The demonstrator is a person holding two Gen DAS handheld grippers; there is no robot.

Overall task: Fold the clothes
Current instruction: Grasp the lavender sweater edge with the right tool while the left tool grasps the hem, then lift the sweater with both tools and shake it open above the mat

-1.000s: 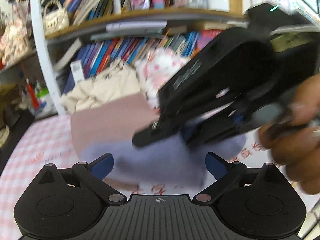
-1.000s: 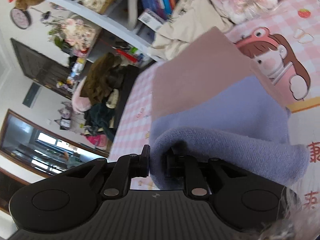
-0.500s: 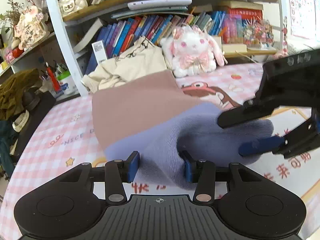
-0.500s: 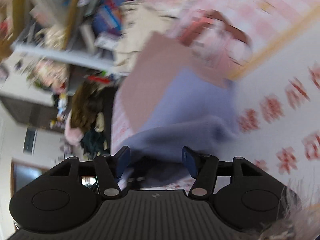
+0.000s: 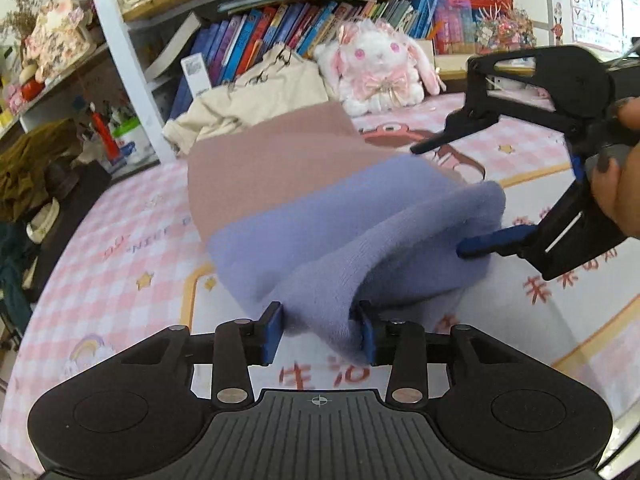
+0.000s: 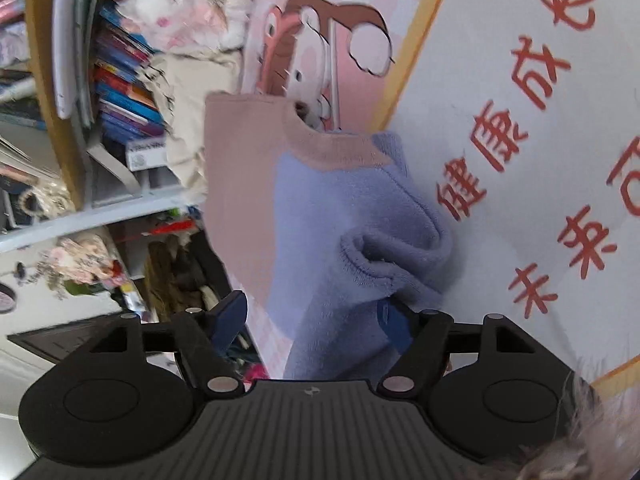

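Observation:
A pink and lavender sweater point(image 5: 320, 196) lies partly folded on the pink cartoon mat point(image 5: 120, 264); it also shows in the right wrist view point(image 6: 320, 200). My left gripper point(image 5: 319, 330) is shut on a bunched lavender fold at the sweater's near edge. My right gripper point(image 6: 312, 322) is open, jaws wide, one around the sweater's right end; from the left wrist view it point(image 5: 444, 196) stands tilted at the right, one blue finger point(image 5: 492, 240) tucked under the lavender fold, the other above the cloth.
A cream garment point(image 5: 248, 100) and a white plush rabbit point(image 5: 376, 68) lie at the back of the mat against a bookshelf point(image 5: 280, 32). Dark clothes and clutter point(image 5: 32, 168) sit off the mat's left edge.
My right gripper let go of the lavender fold, opened and swung out to the right end. My left gripper closed on the near fold and narrowed its grip.

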